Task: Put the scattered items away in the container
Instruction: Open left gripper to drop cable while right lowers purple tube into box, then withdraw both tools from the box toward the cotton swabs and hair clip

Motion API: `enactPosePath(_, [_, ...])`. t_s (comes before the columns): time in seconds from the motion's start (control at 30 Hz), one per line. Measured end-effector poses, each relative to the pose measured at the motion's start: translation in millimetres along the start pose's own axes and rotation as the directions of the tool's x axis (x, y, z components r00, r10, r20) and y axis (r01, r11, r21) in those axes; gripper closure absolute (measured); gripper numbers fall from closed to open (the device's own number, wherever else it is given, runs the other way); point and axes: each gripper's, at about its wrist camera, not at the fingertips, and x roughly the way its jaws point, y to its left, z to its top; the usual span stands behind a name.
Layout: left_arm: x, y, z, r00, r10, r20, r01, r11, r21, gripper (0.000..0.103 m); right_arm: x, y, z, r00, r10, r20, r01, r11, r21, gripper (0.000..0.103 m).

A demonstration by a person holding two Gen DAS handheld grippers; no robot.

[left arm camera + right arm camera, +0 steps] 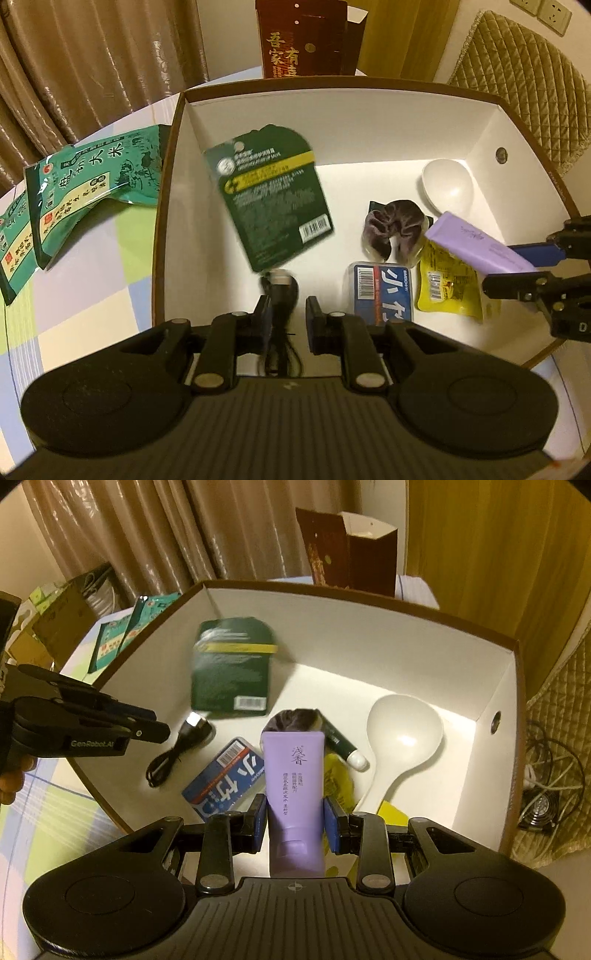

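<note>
Box (177,122) nearly full, your purple tube (293,775) next.
Right hand-held gripper (294,821) pinches it; left hand-held gripper (288,314) spread, green card (269,195) dropping; rice packs (92,184) wait on bench (92,295).

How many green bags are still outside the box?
2. Both green bags lie overlapping on the checked tablecloth left of the box: the nearer bag beside its wall, the farther bag partly cut off at the picture's edge. More may be out of view.
</note>
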Motion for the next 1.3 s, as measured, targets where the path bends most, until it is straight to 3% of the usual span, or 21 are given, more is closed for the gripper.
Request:
enactPosePath(0.37, [-4.2,0.2,-0.8,1.0,-0.016,-0.006,0.016,1.0,0.025,0.079,19.7,-0.3,7.9,0.997,0.025,-0.072,-0.023,0.999,0.037,0.07])
enactPosePath(0.4, [-4.9,0.1,-0.6,1.0,-0.02,-0.007,0.02,0.999,0.027,0.076,19.8,-0.4,8.8,0.997,0.031,-0.074,-0.029,0.999,0.032,0.054])
enactPosePath(0.43, [-5.6,-0.4,-0.6,1.0,-0.026,-0.007,0.026,0.999,0.03,0.074,19.6,0.1,9.5,0.997,0.023,-0.07,-0.021,0.999,0.027,0.031])
enactPosePath(0.47, [-6.3,-1.3,-0.7,0.999,-0.032,-0.006,0.032,0.999,0.034,0.07,17.7,1.0,9.7,0.998,0.005,-0.06,-0.004,1.0,0.02,0.024])
enactPosePath(0.53, [-7.8,-3.6,-0.8,0.999,-0.034,0.002,0.034,0.998,0.045,0.063,14.4,2.5,10.5,0.999,-0.008,-0.05,0.008,1.0,-0.003,0.022])
enactPosePath(0.63, [-9.1,-8.8,-1.3,1.0,-0.01,0.012,0.01,0.997,0.071,0.038,12.3,2.0,10.7,0.998,-0.015,-0.067,0.015,1.0,-0.007,0.015])
enactPosePath(0.73, [-10.3,-10.4,-1.3,1.0,-0.017,0.014,0.016,0.997,0.077,0.035,9.7,3.3,8.2,0.997,-0.035,-0.067,0.034,0.999,-0.025,0.005])
enactPosePath(0.97, [-12.4,-14.6,-4.6,1.0,-0.013,0.01,0.012,0.996,0.089,0.021,5.8,3.6,3.2,0.996,-0.051,-0.076,0.049,0.998,-0.028,0.002])
enactPosePath(1.3, [-31.3,-18.8,-5.7,0.999,-0.02,0.044,0.016,0.996,0.084,0.017,-13.8,5.6,-0.9,0.997,-0.073,-0.03,0.073,0.997,-0.023,0.002])
